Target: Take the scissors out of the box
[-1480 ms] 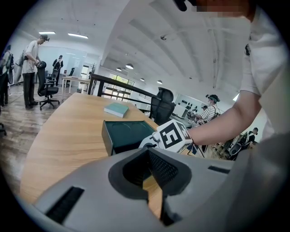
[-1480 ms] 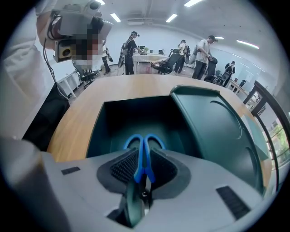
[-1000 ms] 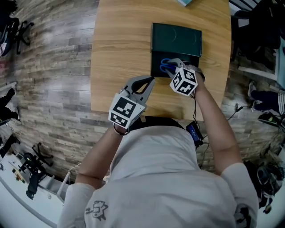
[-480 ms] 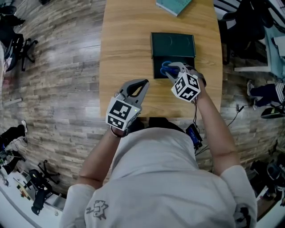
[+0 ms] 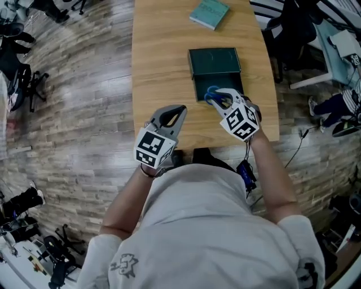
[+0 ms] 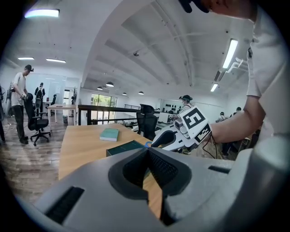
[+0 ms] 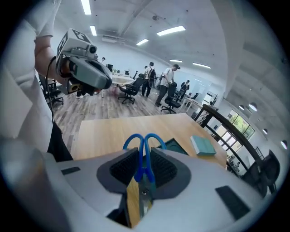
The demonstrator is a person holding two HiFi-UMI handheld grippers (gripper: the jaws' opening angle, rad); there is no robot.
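The blue-handled scissors (image 7: 144,146) sit upright between my right gripper's (image 7: 144,176) pads, handles out front, blades back between the jaws. In the head view that right gripper (image 5: 219,97) holds the scissors (image 5: 212,93) just above the open dark green box (image 5: 216,63) on the wooden table (image 5: 163,56). My left gripper (image 5: 179,109) hovers over the table's near edge, left of the box, its tips together and nothing in them. The left gripper view shows its own jaws (image 6: 147,152) closed, with the right gripper (image 6: 181,133) and the box (image 6: 127,147) beyond.
A teal book (image 5: 209,12) lies at the table's far end, also visible as the book (image 7: 202,146) past the box (image 7: 174,146). A dark office chair (image 5: 293,28) stands at the right of the table. People and chairs stand far off on the wooden floor.
Both grippers have risen. The right one has lifted the scissors up from inside the box; the left has come up beside it, still closed.
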